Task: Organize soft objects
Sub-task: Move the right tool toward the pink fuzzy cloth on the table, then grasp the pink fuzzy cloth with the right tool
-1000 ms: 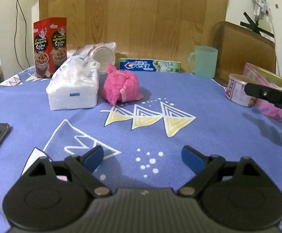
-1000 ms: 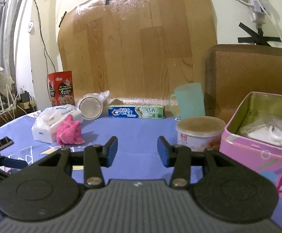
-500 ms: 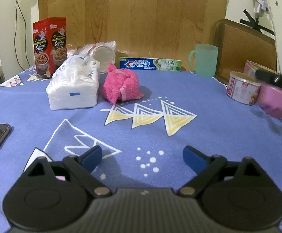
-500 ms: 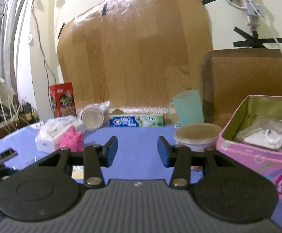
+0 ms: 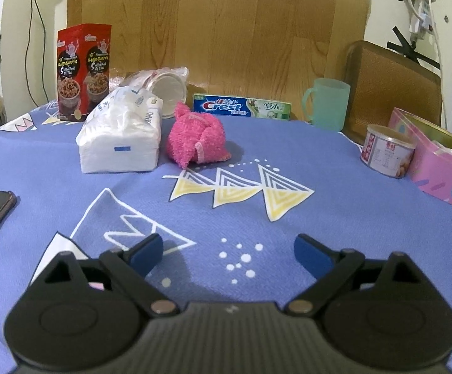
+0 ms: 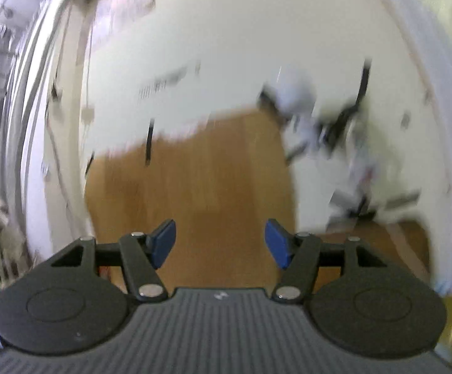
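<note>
Left wrist view first: my left gripper (image 5: 227, 251) hangs as before over the blue tablecloth (image 5: 335, 227), jaws wide apart and empty. The pink plush toy (image 5: 196, 140) lies just beside the tissue pack (image 5: 120, 138), well ahead of me; the pink tin (image 5: 434, 162) sits far right. Right wrist view: my right gripper (image 6: 219, 243) has swung up off the table, so I see only blurred wall and a wooden board (image 6: 191, 193). Its jaws are opening with nothing between them. I judge no soft object is picked yet.
</note>
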